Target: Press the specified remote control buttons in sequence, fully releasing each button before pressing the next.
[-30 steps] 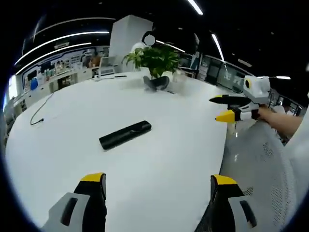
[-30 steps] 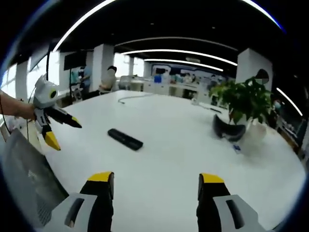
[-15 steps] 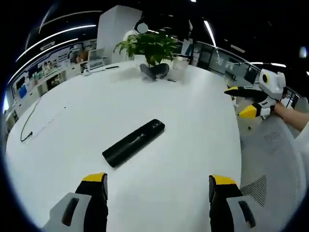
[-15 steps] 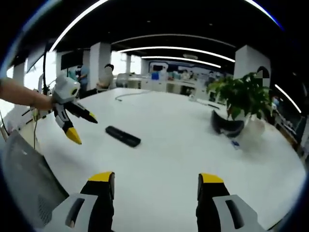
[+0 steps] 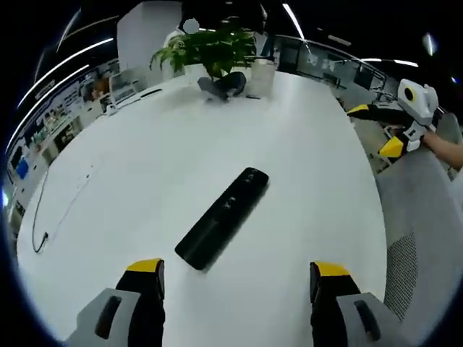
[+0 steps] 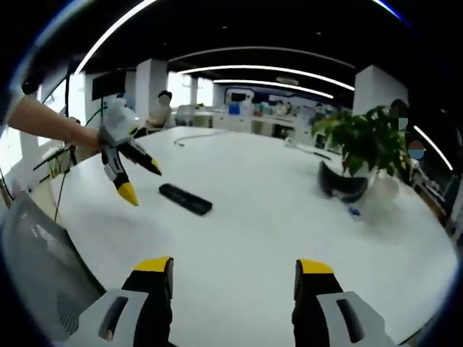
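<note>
Closer now, left gripper [image 5: 230, 278] hovers wide open, empty, remote [image 5: 222, 217] just ahead; right gripper [image 6: 226, 278] open, empty.

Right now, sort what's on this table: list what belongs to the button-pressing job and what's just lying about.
For the job:
remote
left tongs, open
right tongs, open

Lying about:
potted plant
dark curved thing by the plant
cable
mesh chair
</note>
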{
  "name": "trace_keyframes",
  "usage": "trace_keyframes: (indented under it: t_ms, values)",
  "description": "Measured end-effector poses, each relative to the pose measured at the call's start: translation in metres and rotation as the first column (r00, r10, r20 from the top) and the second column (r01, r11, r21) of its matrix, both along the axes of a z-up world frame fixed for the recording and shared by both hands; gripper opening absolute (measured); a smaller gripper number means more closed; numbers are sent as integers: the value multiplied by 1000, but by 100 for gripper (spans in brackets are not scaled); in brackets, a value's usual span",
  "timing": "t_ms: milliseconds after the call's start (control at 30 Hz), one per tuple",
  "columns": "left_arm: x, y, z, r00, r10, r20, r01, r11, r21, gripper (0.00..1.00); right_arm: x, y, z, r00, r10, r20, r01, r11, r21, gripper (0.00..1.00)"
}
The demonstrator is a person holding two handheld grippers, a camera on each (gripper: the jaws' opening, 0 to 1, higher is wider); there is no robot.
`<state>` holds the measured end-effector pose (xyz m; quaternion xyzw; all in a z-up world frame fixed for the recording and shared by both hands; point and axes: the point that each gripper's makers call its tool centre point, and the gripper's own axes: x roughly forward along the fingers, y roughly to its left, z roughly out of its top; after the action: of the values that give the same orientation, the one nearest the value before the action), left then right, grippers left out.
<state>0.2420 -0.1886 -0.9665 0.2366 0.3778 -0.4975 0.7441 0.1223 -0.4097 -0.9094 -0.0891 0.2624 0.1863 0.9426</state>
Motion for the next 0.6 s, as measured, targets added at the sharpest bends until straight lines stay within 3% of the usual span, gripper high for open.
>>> trace_keyframes:
  t_ms: [167,333,600]
  values:
    - [9,-8,1,998,-45,-39,45,999,-11,80,0,1,-2,1000,4,-9,-4,1000,-4,64]
    - [21,-17,-1,997,-35,-73,33,999,-21,74,-1,2,-1,1000,8,-9,-8,1000,0,63]
    - [27,-18,-20,992,-60,-114,66,997,49,64,-2,5,-7,999,18,-37,-18,1000,-2,59]
